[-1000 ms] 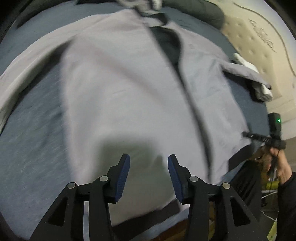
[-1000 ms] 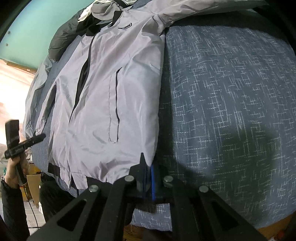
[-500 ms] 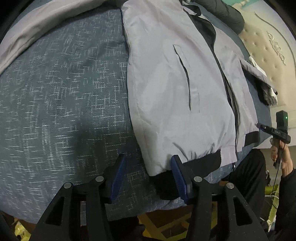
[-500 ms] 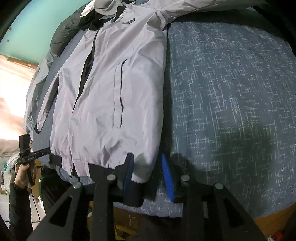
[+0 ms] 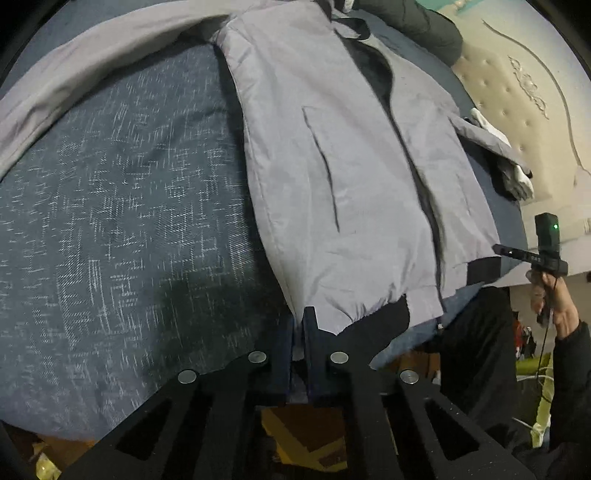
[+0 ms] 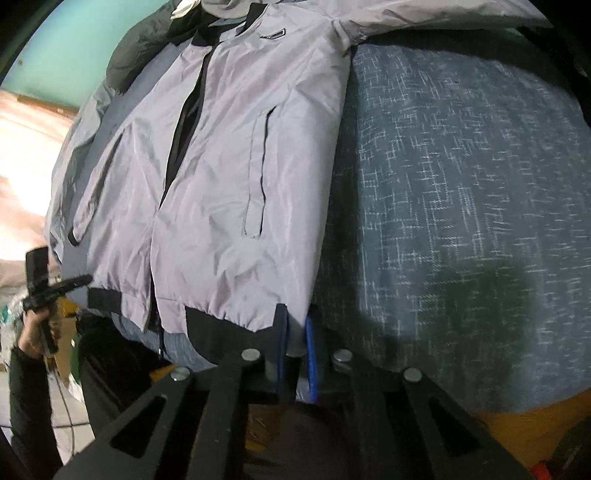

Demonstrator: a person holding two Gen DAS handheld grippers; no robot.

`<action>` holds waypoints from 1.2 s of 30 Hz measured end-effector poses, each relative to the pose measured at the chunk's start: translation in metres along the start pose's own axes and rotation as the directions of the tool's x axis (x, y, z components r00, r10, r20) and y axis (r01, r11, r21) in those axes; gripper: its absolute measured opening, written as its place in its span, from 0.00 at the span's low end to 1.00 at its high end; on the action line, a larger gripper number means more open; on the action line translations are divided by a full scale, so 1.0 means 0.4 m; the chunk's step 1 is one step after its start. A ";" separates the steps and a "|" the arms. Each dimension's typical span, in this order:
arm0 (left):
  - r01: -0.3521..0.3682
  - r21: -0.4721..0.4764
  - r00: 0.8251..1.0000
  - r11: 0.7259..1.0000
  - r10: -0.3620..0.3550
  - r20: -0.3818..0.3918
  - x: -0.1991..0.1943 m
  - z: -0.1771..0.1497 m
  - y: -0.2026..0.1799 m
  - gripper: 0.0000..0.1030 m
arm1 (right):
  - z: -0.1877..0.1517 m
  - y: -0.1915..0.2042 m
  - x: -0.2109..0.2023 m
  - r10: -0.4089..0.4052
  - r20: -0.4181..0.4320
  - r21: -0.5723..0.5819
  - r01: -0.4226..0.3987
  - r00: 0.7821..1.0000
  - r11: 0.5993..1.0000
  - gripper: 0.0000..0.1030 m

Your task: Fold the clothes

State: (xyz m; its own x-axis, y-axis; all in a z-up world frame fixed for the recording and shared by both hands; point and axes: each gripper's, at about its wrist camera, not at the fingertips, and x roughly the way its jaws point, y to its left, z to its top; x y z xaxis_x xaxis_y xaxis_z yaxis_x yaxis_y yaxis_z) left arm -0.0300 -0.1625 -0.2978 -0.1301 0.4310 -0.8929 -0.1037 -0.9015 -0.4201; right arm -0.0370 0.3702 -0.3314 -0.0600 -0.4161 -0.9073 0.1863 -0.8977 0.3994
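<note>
We've clamped both hem corners of the grey jacket [image 5: 354, 177]: left gripper [image 5: 298, 332] & right gripper [image 6: 294, 332] just closed on fabric. Lift evenly, keep hem taut.

jacket [image 5: 351, 177] collar cut off at 12 o'clock in both views; far sleeve [image 6: 443, 14] runs out at 1 o'clock. Hem corners hidden between each gripper's jaws. Dark garment [image 5: 424, 26] at 1 o'clock only partly shown.

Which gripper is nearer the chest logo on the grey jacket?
Neither clearly. The left gripper and right gripper each pinch an opposite hem corner of the grey jacket, with the chest logo far up by the collar.
</note>
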 end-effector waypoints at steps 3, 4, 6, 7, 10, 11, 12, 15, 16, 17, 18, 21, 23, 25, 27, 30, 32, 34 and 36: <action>-0.011 0.020 1.000 1.000 0.011 -0.025 -0.001 -0.015 -0.005 0.05 | -0.011 -0.012 0.012 -0.032 -0.015 -0.002 0.031 0.999 1.000 0.08; -0.014 0.016 0.999 1.000 0.014 -0.034 0.009 -0.014 -0.004 0.05 | -0.013 -0.020 0.022 -0.035 -0.018 0.010 0.035 0.999 0.999 0.08; -0.026 -0.004 0.999 1.000 0.026 -0.044 0.034 -0.006 0.013 0.05 | -0.017 -0.030 0.043 -0.051 -0.023 0.018 0.051 0.998 0.999 0.08; -0.030 -0.016 0.998 0.999 0.029 -0.048 0.048 -0.001 0.016 0.05 | -0.019 -0.028 0.048 -0.058 -0.023 0.016 0.058 0.998 0.998 0.09; -0.053 -0.022 0.998 0.998 0.052 -0.035 0.044 0.009 0.017 0.08 | -0.017 -0.020 0.032 -0.092 -0.015 0.006 0.092 0.996 0.996 0.17; -0.064 -0.017 0.998 0.998 0.063 -0.023 0.032 0.016 0.013 0.08 | -0.015 -0.015 0.018 -0.106 -0.005 -0.004 0.106 0.994 0.994 0.20; -0.075 -0.012 0.997 0.997 0.075 -0.011 0.019 0.022 0.010 0.08 | -0.013 -0.010 0.000 -0.117 0.009 -0.016 0.117 0.993 0.993 0.21; -0.101 -0.003 0.994 0.995 0.101 0.028 -0.018 0.043 0.002 0.10 | 0.014 0.002 -0.071 -0.122 0.088 -0.028 0.125 0.989 0.992 0.26; -0.110 -0.003 0.993 0.994 0.110 0.050 -0.031 0.056 -0.002 0.11 | 0.030 0.013 -0.092 -0.101 0.122 -0.035 0.106 0.987 0.994 0.28; -0.118 -0.003 0.990 0.993 0.118 0.071 -0.043 0.069 -0.006 0.18 | 0.045 0.029 -0.101 -0.090 0.145 -0.043 0.098 0.985 0.994 0.29; -0.122 -0.005 0.988 0.993 0.122 0.097 -0.057 0.089 -0.009 0.24 | 0.062 0.045 -0.109 -0.083 0.169 -0.051 0.093 0.982 0.994 0.30; -0.112 -0.009 0.981 0.994 0.112 0.160 -0.070 0.153 -0.024 0.27 | 0.128 0.098 -0.110 -0.075 0.219 -0.085 0.096 0.973 0.992 0.30; -0.108 -0.008 0.975 0.994 0.107 0.193 -0.055 0.179 -0.024 0.27 | 0.165 0.132 -0.094 -0.073 0.228 -0.104 0.099 0.971 0.990 0.30; -0.102 -0.005 0.969 0.995 0.101 0.224 -0.060 0.236 -0.024 0.27 | 0.215 0.149 -0.089 -0.075 0.237 -0.121 0.106 0.969 0.987 0.30; -0.078 -0.010 0.964 0.997 0.078 0.254 -0.050 0.265 -0.035 0.27 | 0.271 0.174 -0.070 -0.068 0.245 -0.127 0.101 0.967 0.987 0.30; -0.045 -0.017 0.956 0.999 0.048 0.288 -0.021 0.314 -0.057 0.27 | 0.346 0.221 -0.029 -0.056 0.254 -0.129 0.091 0.966 0.987 0.31; -0.038 -0.015 0.950 0.999 0.041 0.310 0.000 0.340 -0.064 0.27 | 0.391 0.249 -0.002 -0.054 0.259 -0.136 0.092 0.964 0.986 0.31; -0.033 -0.013 0.944 0.999 0.036 0.327 0.020 0.364 -0.067 0.28 | 0.432 0.271 0.023 -0.056 0.266 -0.146 0.098 0.962 0.984 0.31; -0.026 -0.010 0.940 1.000 0.028 0.339 0.048 0.389 -0.067 0.28 | 0.466 0.287 0.041 -0.059 0.275 -0.154 0.104 0.960 0.982 0.31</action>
State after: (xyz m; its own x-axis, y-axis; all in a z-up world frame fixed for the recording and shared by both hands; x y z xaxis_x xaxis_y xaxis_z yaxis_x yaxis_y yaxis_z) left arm -0.1832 -0.1240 -0.2785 -0.4592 0.3930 -0.7966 -0.0900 -0.9128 -0.3985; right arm -0.1993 0.2335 -0.2760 -0.3382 -0.3864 -0.8581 0.3281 -0.9030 0.2773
